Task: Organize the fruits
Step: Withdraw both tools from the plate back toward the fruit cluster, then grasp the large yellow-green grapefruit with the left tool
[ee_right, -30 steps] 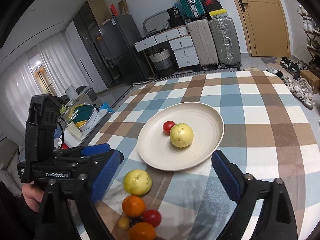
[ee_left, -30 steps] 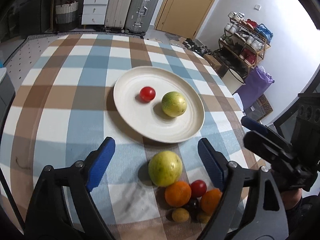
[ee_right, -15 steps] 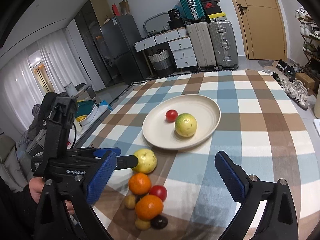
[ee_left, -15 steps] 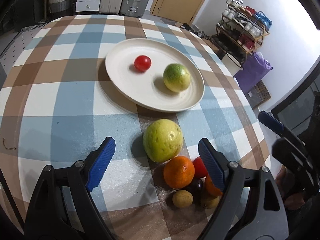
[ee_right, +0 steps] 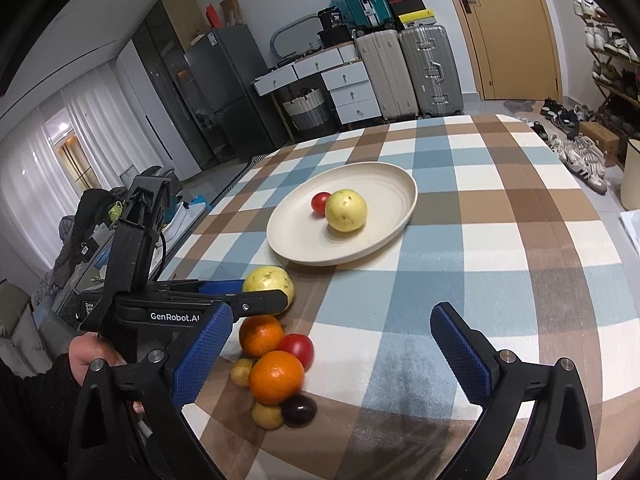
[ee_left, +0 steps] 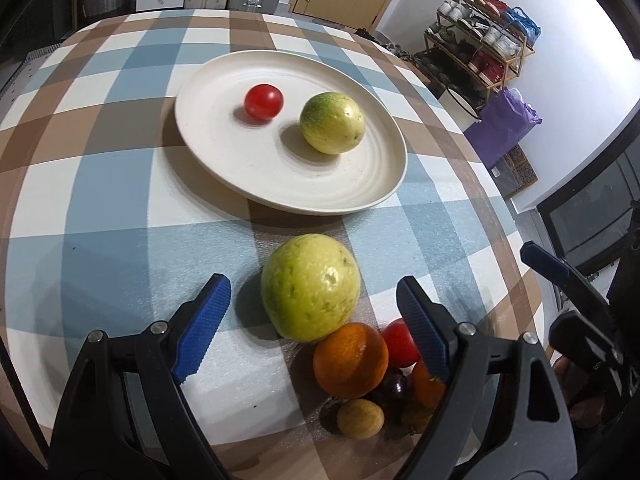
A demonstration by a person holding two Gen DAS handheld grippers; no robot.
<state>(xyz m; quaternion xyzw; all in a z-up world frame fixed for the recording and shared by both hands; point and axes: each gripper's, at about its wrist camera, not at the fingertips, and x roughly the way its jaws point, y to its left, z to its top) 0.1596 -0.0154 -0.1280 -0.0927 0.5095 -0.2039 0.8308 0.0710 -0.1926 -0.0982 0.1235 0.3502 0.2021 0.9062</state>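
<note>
Lowered since the earlier frame, the left gripper (ee_left: 310, 306) is being brought around the guava (ee_left: 310, 286), its jaws just narrowing but not yet touching it. The guava is lying on the table (ee_left: 100, 216), touching an orange (ee_left: 350, 360), near the plate (ee_left: 248, 160). "GenRobot.AI" is being shown on the left gripper. The right gripper (ee_right: 332, 356) is being held wide open, empty.

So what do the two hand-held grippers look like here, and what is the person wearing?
Both are matte black plastic frames with silver rivets and blue, ribbed finger pads. The left hand-held gripper, seen side-on from the right wrist camera, carries white "GenRobot.AI" lettering and a small white label. The right hand-held gripper matches it in build. The hand holding the left one emerges from a dark sleeve.
</note>
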